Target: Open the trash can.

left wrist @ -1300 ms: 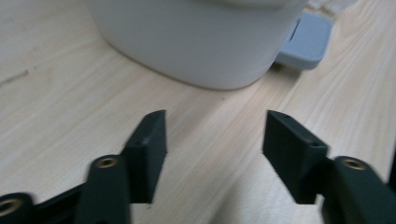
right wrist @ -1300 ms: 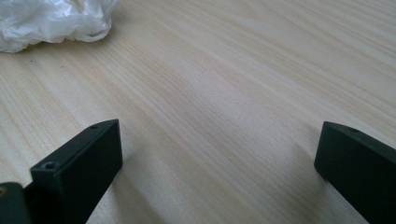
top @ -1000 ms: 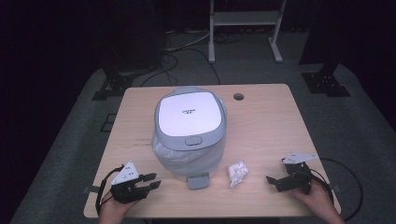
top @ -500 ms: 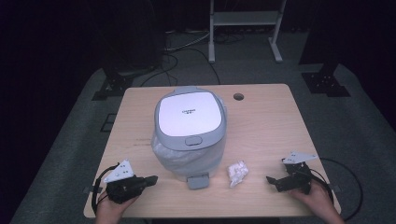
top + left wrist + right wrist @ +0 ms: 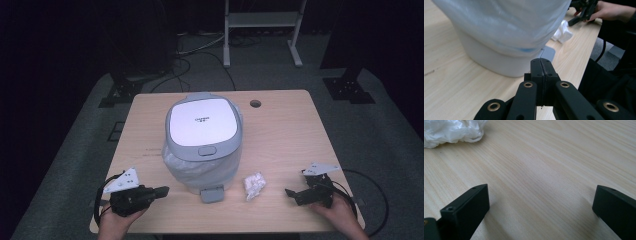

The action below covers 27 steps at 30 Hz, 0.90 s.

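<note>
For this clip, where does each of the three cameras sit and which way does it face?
High view: above the near table edge, looking forward and down on the bin, the crumpled paper, both hands and both tongs (left tongs, right tongs).
Left gripper view: rides the left tongs, jaws together, facing the bin's bagged side; the other hand appears far off.
Right gripper view: rides the right tongs, jaws apart, low over the table.
Shared: the crumpled paper appears in all three.
</note>
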Each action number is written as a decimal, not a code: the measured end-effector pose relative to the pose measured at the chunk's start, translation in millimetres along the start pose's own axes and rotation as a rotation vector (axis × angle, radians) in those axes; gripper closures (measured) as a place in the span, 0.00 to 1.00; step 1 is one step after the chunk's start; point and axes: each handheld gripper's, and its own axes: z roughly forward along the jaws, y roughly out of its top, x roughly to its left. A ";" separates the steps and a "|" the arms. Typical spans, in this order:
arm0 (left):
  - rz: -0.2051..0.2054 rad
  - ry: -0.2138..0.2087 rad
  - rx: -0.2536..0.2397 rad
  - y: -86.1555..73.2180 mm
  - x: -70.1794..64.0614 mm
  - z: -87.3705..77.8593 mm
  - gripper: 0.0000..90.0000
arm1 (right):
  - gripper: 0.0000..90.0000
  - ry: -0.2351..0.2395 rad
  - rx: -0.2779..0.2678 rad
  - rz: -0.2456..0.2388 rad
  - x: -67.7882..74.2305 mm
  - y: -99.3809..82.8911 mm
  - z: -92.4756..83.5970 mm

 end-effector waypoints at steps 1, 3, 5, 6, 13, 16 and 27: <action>-0.002 0.001 -0.006 2.0 -1.6 -0.9 1.00 | 0.00 0.000 0.000 0.000 0.0 0.0 0.0; 0.004 -0.005 -0.011 6.2 -3.5 -3.0 1.00 | 0.00 0.000 0.000 0.000 0.0 0.0 0.0; 0.009 -0.013 -0.018 12.5 -6.2 -7.0 1.00 | 0.00 0.000 0.000 0.000 0.0 0.0 0.0; 0.011 -0.017 -0.021 14.5 -7.0 -8.6 1.00 | 0.00 0.000 0.000 0.000 0.0 0.0 0.0; 0.024 -0.038 -0.041 27.4 -12.7 -17.3 1.00 | 0.00 0.000 0.000 0.000 0.0 0.0 0.0; 0.036 -0.050 -0.049 34.2 -16.0 -20.0 1.00 | 0.00 0.000 0.000 0.000 0.0 0.0 0.1; 0.066 -0.077 -0.069 55.5 -22.4 -23.8 1.00 | 0.00 0.000 0.000 0.000 0.0 0.0 0.1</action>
